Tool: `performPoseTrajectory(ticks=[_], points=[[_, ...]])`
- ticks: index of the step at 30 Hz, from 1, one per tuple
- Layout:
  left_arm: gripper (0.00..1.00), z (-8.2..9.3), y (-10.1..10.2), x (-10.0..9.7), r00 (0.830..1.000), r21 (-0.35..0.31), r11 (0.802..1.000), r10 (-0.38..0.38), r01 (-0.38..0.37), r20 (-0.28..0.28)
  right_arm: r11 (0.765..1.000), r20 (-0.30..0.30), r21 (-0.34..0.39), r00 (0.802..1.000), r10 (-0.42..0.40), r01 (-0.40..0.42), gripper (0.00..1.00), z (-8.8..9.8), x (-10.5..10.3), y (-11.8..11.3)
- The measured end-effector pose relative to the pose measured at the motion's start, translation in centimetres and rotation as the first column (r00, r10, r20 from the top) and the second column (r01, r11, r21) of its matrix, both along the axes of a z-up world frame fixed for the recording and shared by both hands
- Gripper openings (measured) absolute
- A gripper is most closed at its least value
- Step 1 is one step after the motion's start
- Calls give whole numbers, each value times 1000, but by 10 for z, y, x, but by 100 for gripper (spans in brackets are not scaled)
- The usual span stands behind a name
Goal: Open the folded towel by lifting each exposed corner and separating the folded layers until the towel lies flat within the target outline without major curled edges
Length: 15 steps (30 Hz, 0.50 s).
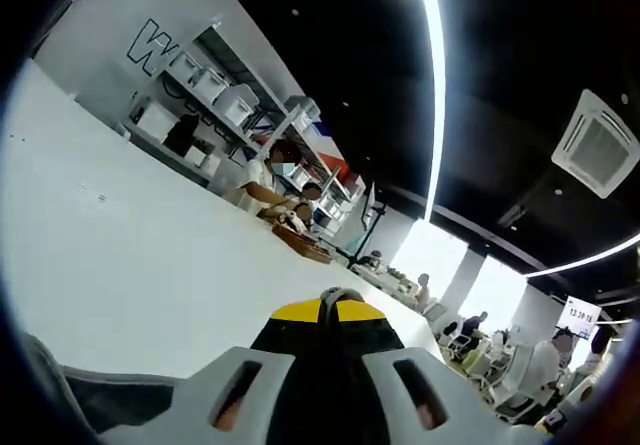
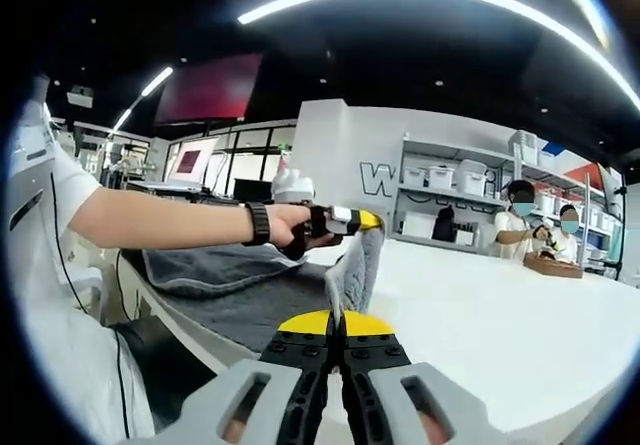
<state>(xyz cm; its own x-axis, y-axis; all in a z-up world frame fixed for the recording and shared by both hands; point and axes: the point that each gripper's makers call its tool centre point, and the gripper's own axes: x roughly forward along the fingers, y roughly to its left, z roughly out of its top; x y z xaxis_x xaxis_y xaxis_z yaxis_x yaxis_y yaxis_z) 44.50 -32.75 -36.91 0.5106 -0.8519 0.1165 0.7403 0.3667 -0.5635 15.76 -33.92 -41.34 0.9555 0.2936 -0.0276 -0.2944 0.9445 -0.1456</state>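
A grey towel [image 2: 235, 300] lies partly spread on the white table [image 2: 480, 315], one layer bunched at the left. A strip of it [image 2: 358, 260] is stretched up between both grippers. My right gripper [image 2: 336, 321] is shut on the towel's edge just above its yellow tips. The left gripper [image 2: 352, 220], held in a person's hand, pinches the strip's far end above the table. In the left gripper view, my left gripper [image 1: 330, 305] has its jaws shut with a thin grey rim of towel [image 1: 341, 293] at the tips, and more towel [image 1: 110, 395] shows low on the left.
Two people [image 2: 535, 220] work at the table's far end by a wooden tray [image 2: 553, 265]. Shelves with white boxes [image 2: 440, 180] line the back wall. The person's arm [image 2: 160, 220] reaches in from the left. Bare white table [image 1: 130, 255] stretches ahead of the left gripper.
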Motion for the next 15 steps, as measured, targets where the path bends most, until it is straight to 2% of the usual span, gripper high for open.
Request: performPoseTrajectory(ticks=[7,14,15], points=[[2,6,-6,-2,1000,-20,1000,1,0,16,999,9,13,999,-33,33,0,1,0,-10],[2,0,-10,-3,1000,-9,1000,-4,4,-3,999,-5,7,999,-32,32,0,-1,-1,-11],[2,-6,-12,-4,1000,-15,1000,-16,15,-24,999,-28,-43,999,-26,25,0,-6,-1,-9]])
